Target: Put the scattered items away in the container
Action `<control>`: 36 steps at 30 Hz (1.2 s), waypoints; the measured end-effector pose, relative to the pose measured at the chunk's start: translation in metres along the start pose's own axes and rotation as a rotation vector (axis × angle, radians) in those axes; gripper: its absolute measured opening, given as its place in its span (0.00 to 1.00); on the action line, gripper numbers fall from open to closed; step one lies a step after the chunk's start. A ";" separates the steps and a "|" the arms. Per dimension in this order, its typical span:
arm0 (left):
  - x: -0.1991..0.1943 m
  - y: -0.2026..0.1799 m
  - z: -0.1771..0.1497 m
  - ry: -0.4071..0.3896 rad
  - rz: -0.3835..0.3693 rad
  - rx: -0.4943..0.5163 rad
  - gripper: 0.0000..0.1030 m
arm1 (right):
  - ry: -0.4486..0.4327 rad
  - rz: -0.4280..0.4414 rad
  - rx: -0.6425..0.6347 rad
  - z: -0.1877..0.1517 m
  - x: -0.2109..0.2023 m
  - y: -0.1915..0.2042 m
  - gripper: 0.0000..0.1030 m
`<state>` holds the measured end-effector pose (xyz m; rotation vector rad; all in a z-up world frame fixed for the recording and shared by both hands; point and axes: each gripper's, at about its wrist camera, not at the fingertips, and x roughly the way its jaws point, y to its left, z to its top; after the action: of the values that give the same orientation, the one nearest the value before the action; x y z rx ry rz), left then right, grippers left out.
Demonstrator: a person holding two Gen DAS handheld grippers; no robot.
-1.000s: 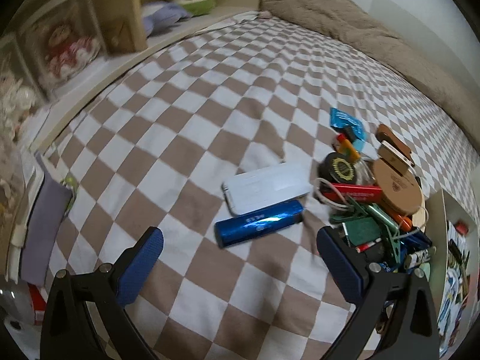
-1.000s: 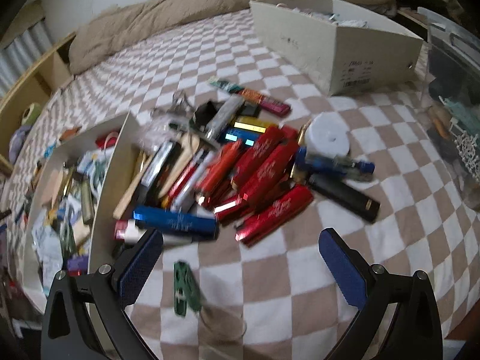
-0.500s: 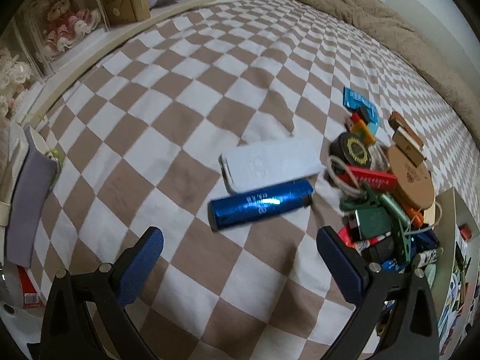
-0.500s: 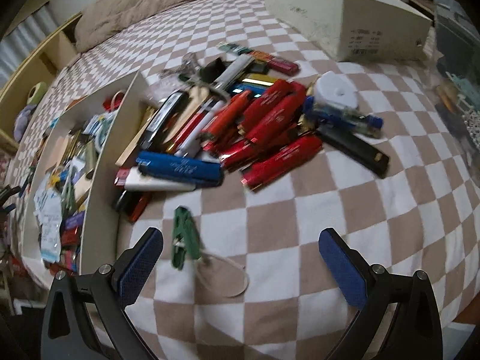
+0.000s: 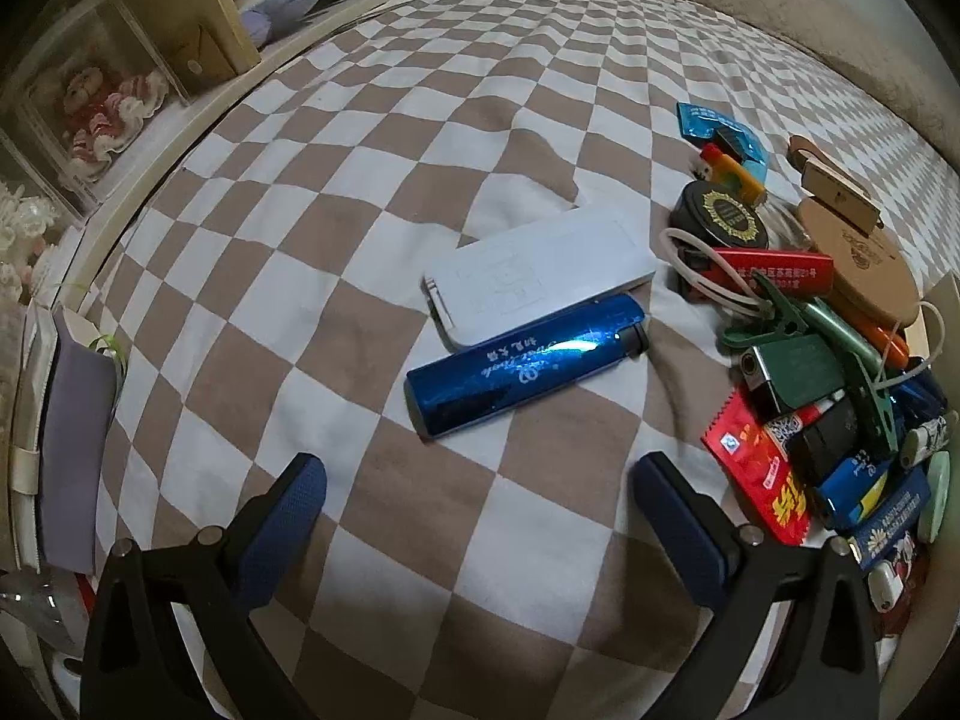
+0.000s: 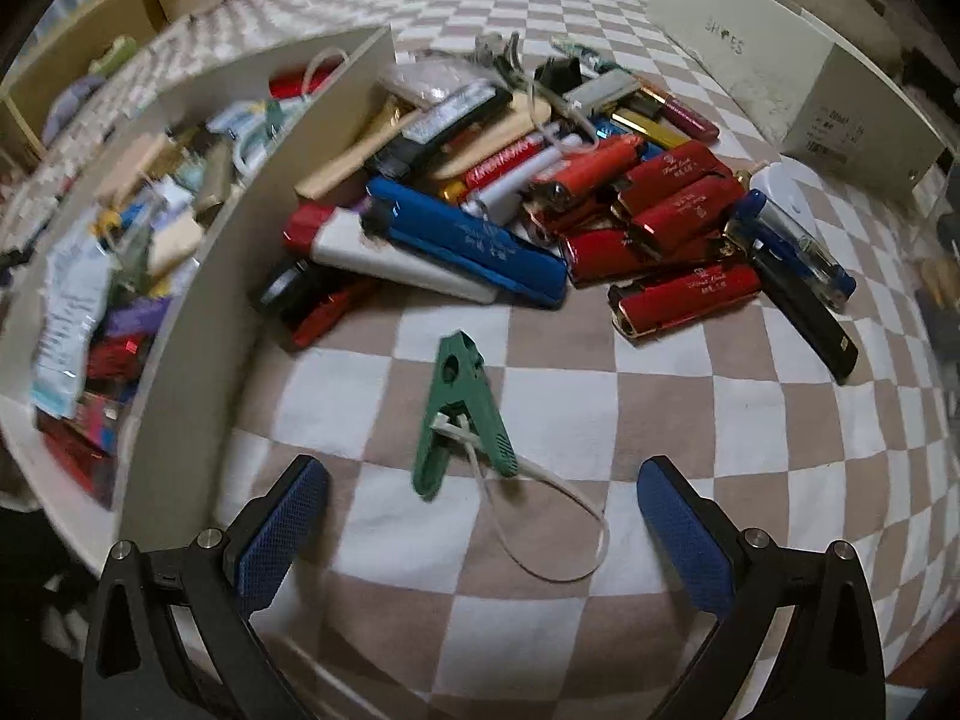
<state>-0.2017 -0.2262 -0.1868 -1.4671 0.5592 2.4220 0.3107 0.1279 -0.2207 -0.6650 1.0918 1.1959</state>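
Left gripper: your left gripper (image 5: pixel 477 495) is spread wide and holds nothing; its blue textured pads (image 5: pixel 288 510) touch no item.
Left pose: it hangs low over the brown-and-white checked bedcover (image 5: pixel 336 192), pointing forward along the bed.
Ahead of left: the glossy blue metal lighter (image 5: pixel 525 363) lies just beyond your fingertips, roughly centred between them, with the flat white plastic rectangular case (image 5: pixel 540 273) touching its far side.
Left-side pile: a heap of small items (image 5: pixel 804 324) sits to the right of that lighter.
Right gripper: your right gripper (image 6: pixel 480 504) is equally wide open and empty.
Right pose: it hovers low over the same cover.
Between right fingers: the green plastic clothes peg (image 6: pixel 462 414) with a white cord loop (image 6: pixel 552 531) lies just ahead, untouched.
Beyond the peg: a pile of red and blue lighters (image 6: pixel 600 204).
Container: the open beige cardboard box (image 6: pixel 198 300) stands to the left, already holding many items.
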 end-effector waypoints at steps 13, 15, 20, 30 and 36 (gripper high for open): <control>-0.001 -0.006 0.000 -0.065 0.057 -0.127 1.00 | -0.056 0.001 -0.089 -0.006 0.008 -0.003 1.00; -0.001 -0.007 0.002 -0.052 0.056 -0.158 1.00 | -0.053 0.000 -0.102 -0.005 0.009 -0.003 1.00; 0.002 -0.005 0.014 -0.011 0.038 -0.257 1.00 | -0.042 0.025 -0.097 -0.002 0.012 -0.009 1.00; 0.010 -0.009 0.033 0.037 0.063 -0.359 1.00 | -0.058 0.020 -0.064 0.000 0.015 -0.017 1.00; 0.007 -0.004 0.039 0.042 0.002 -0.453 1.00 | -0.051 0.020 -0.047 0.004 0.018 -0.014 1.00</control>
<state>-0.2335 -0.2051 -0.1774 -1.6806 0.0112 2.6399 0.3246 0.1345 -0.2378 -0.6580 1.0327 1.2520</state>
